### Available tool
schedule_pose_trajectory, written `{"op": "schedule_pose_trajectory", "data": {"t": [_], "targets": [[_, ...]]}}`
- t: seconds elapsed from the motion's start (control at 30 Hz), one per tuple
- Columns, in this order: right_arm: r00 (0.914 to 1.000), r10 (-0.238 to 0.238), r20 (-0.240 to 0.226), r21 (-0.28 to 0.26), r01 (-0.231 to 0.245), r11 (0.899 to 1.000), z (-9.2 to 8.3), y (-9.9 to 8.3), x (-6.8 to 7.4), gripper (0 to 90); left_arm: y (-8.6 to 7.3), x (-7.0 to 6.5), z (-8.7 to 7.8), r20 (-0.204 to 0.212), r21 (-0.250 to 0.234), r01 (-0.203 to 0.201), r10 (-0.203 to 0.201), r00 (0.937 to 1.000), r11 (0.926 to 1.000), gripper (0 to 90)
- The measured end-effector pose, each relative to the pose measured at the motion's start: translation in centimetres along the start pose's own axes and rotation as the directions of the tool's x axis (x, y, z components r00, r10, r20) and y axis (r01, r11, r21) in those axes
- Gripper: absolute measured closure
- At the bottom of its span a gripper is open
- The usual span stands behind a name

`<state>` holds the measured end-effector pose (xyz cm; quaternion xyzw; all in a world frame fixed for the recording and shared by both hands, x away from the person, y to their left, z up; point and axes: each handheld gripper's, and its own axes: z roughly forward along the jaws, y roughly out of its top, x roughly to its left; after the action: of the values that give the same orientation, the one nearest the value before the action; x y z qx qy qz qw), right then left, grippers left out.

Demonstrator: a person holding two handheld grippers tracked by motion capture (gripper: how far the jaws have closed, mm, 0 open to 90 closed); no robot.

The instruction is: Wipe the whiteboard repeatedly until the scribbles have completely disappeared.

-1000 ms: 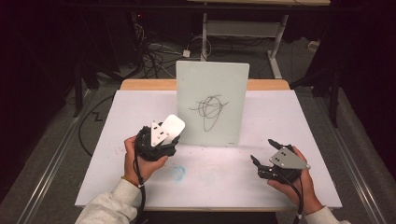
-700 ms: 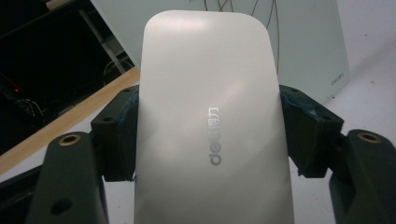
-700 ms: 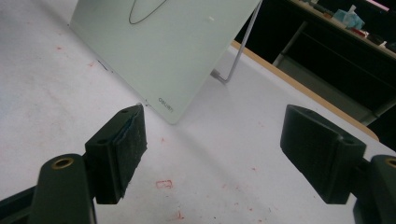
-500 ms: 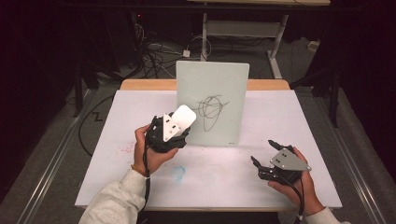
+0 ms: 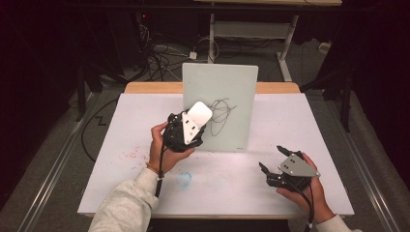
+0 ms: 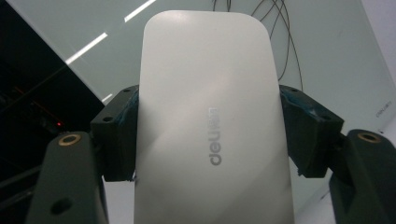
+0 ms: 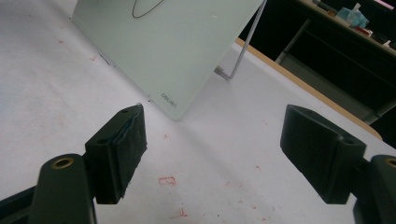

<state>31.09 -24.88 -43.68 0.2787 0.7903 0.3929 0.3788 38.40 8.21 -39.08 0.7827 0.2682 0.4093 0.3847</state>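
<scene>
While the right gripper (image 5: 269,172) rests low over the near right part of the table (image 5: 290,121), its two jaws stand wide apart with nothing between them; in the right gripper view only bare white tabletop with faint red specks lies in the gap. The right hand (image 5: 303,191) holds it close to the near edge, with open table to its left and ahead of it up to the board.

Farther in and to the left, the left gripper (image 5: 193,126) is raised off the table in the left hand (image 5: 162,150). Its jaws are closed on the long sides of a white eraser (image 6: 208,121), one blue-lined pad pressed against each side, as the left gripper view shows. The eraser points up and to the right, its rounded far end just in front of the whiteboard (image 5: 232,87), near the left part of the black scribble (image 5: 223,113); whether it touches the surface cannot be told.

Beyond, the whiteboard stands upright and leaning slightly back near the far middle of the table, propped on a thin metal stand (image 7: 240,53). Clear table spreads on both sides of it.

Counted: two grippers, one eraser, one whiteboard, one scribble. A small blue mark (image 5: 185,179) and a patch of red specks (image 5: 130,154) lie on the near left table.
</scene>
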Motion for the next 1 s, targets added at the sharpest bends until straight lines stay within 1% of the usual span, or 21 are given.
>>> {"op": "schedule_pose_trajectory", "data": {"t": [0.03,0.1,0.17,0.23,0.27,0.3,0.37,0.43,0.5,0.53,0.57,0.6,0.67,0.73,0.8,0.93,1.0], "targets": [[1.0,-0.004,0.0,-0.001,0.004,1.0,0.0,0.0,0.0,23.2,0.1,-0.1,0.2,0.006,-0.005,-0.005,0.005,1.0,1.0,28.8],[1.0,-0.005,0.0,-0.001,0.005,1.0,0.0,0.0,-0.1,23.2,0.4,-0.4,0.7,-0.009,-0.007,-0.021,0.021,0.9997,0.9998,28.9],[1.0,-0.002,0.0,0.002,0.002,1.0,0.1,-0.1,0.0,23.2,0.7,-0.5,1.1,-0.005,-0.014,-0.032,0.032,0.9995,0.9994,28.8],[1.0,-0.002,0.0,0.005,0.002,1.0,0.1,-0.1,0.0,23.2,0.9,-0.8,1.6,-0.025,-0.004,-0.042,0.042,0.9988,0.9991,28.8],[1.0,-0.003,0.0,0.005,0.003,1.0,0.1,-0.1,0.0,23.2,1.0,-0.8,1.8,-0.022,0.002,-0.039,0.039,0.999,0.9992,28.8],[1.0,-0.003,0.0,0.005,0.003,1.0,0.1,-0.1,0.0,23.2,1.1,-0.9,2.0,-0.015,-0.003,-0.035,0.035,0.9993,0.9994,28.8],[1.0,-0.002,0.0,0.002,0.002,1.0,0.1,-0.1,0.0,23.2,1.3,-1.0,2.3,-0.016,-0.012,-0.028,0.028,0.9995,0.9995,28.8],[1.0,0.0,0.0,0.002,0.0,1.0,0.1,-0.1,0.0,23.2,1.5,-1.4,2.6,-0.023,-0.014,-0.043,0.042,0.9988,0.999,28.9],[1.0,-0.001,0.0,0.002,0.001,1.0,0.1,-0.1,-0.1,23.2,1.5,-1.7,2.9,-0.019,-0.017,-0.045,0.044,0.9988,0.9989,28.8],[1.0,-0.001,0.0,0.001,0.001,1.0,0.1,-0.1,0.0,23.2,1.6,-1.8,3.0,-0.015,-0.015,-0.047,0.047,0.9988,0.9988,28.9],[1.0,-0.001,0.0,0.001,0.001,1.0,0.1,-0.1,0.0,23.2,1.5,-2.0,3.1,-0.024,-0.013,-0.051,0.05,0.9984,0.9986,28.8],[1.0,-0.001,-0.002,0.0,0.001,1.0,0.1,-0.1,0.0,23.2,1.5,-2.1,3.3,-0.028,-0.015,-0.046,0.046,0.9986,0.9988,28.9],[1.0,-0.001,-0.005,0.001,0.001,1.0,0.1,-0.2,0.0,23.2,1.3,-2.1,3.5,-0.021,-0.018,-0.031,0.03,0.9993,0.9994,28.9],[1.0,0.0,-0.005,0.004,0.0,1.0,0.1,-0.2,0.0,23.2,1.1,-2.2,3.9,-0.021,-0.011,-0.023,0.022,0.9995,0.9997,28.9],[1.0,-0.002,-0.005,0.004,0.002,1.0,0.1,-0.2,0.0,23.2,0.9,-2.3,4.0,-0.03,-0.019,-0.026,0.025,0.9992,0.9995,28.9],[1.0,-0.003,-0.006,0.001,0.003,1.0,0.1,-0.2,0.0,23.2,0.6,-2.9,4.1,-0.042,-0.011,-0.049,0.048,0.9979,0.9987,28.9],[1.0,-0.005,-0.005,0.005,0.005,1.0,0.1,-0.2,0.0,23.2,0.2,-3.5,4.2,-0.056,-0.012,-0.052,0.051,0.9971,0.9986,28.9]]}}
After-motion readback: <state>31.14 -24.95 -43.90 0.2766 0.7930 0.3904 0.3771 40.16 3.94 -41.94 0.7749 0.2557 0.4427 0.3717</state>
